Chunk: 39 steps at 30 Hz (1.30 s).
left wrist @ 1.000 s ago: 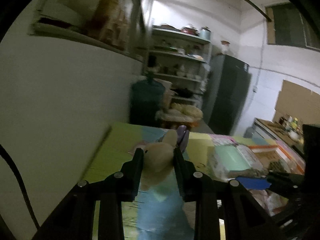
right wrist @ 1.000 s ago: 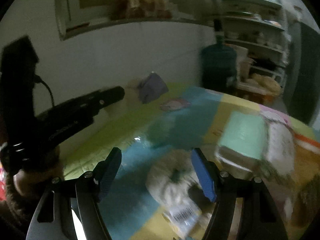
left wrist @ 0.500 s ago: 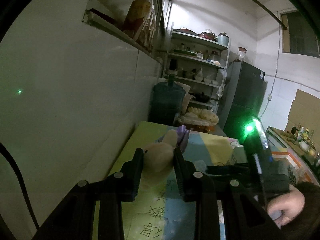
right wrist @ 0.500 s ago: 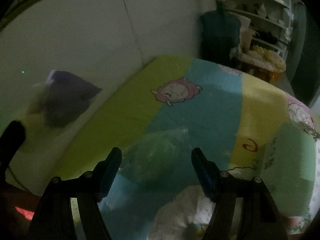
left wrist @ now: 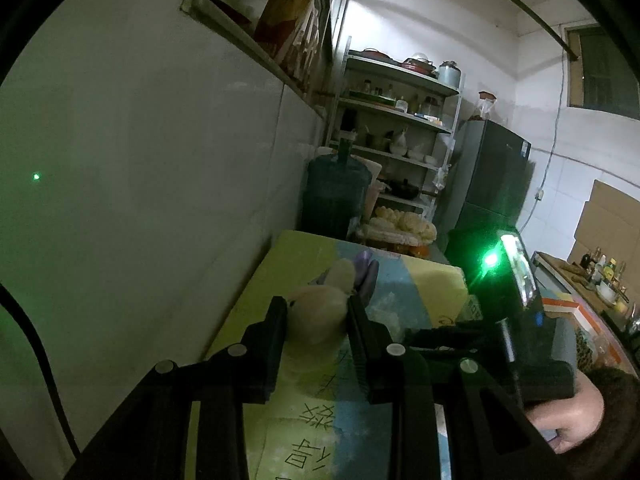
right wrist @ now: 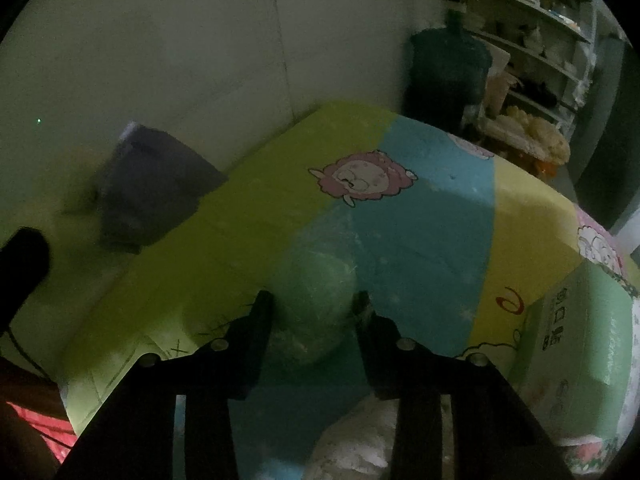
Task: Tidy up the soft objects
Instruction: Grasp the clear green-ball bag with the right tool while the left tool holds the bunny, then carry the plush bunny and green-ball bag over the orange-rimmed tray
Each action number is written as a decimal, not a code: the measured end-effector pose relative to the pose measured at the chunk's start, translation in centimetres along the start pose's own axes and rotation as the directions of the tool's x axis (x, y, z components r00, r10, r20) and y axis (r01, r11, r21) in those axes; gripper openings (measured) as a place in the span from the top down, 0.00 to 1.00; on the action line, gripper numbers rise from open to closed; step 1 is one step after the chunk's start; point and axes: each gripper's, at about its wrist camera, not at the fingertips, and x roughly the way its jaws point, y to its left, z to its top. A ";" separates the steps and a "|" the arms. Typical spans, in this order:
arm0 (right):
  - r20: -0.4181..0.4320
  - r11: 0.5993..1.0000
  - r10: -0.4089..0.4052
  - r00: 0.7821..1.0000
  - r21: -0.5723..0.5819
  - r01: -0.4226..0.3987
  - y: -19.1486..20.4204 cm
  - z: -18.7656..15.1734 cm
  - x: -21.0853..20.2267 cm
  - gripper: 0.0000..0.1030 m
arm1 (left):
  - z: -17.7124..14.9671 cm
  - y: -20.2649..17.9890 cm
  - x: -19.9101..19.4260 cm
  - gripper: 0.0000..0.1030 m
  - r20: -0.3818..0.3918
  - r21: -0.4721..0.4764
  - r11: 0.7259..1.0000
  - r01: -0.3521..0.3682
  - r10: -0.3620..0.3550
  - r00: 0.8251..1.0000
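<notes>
Where the cartoon-printed cloth point(right wrist: 420, 240) covers the table beside a white wall point(left wrist: 160, 160), a cream plush point(left wrist: 316, 312) is pinched by the left gripper point(left wrist: 316, 316), while the right gripper point(right wrist: 312, 304) has just been closed onto a green ball point(right wrist: 316, 292).

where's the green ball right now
In the right wrist view the green ball sits low at centre on the colourful mat, between the fingers of the right gripper, whose jaws have just been closing on it.

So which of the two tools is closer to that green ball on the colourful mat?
Right. The right tool has just been closing, its two fingers either side of the green ball and against it. The left tool is apart, clamped on a cream plush toy.
</notes>
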 end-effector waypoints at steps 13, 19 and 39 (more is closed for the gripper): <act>0.132 0.999 0.004 0.991 0.041 -0.010 -0.8 -1.4 -6.2 0.61 | -0.3 -1.0 0.4 0.70 -0.008 0.024 0.999 0.031 -0.031 0.999; 0.185 0.998 -0.011 0.983 0.063 -0.001 -1.8 -2.7 -9.5 0.61 | -0.4 -2.1 0.3 0.70 -0.006 0.042 0.998 0.048 -0.048 0.999; 0.310 0.989 -0.091 0.946 0.140 0.050 -6.6 -7.4 -17.5 0.61 | -0.4 -9.6 1.0 0.70 -0.020 0.139 0.981 0.136 -0.135 0.991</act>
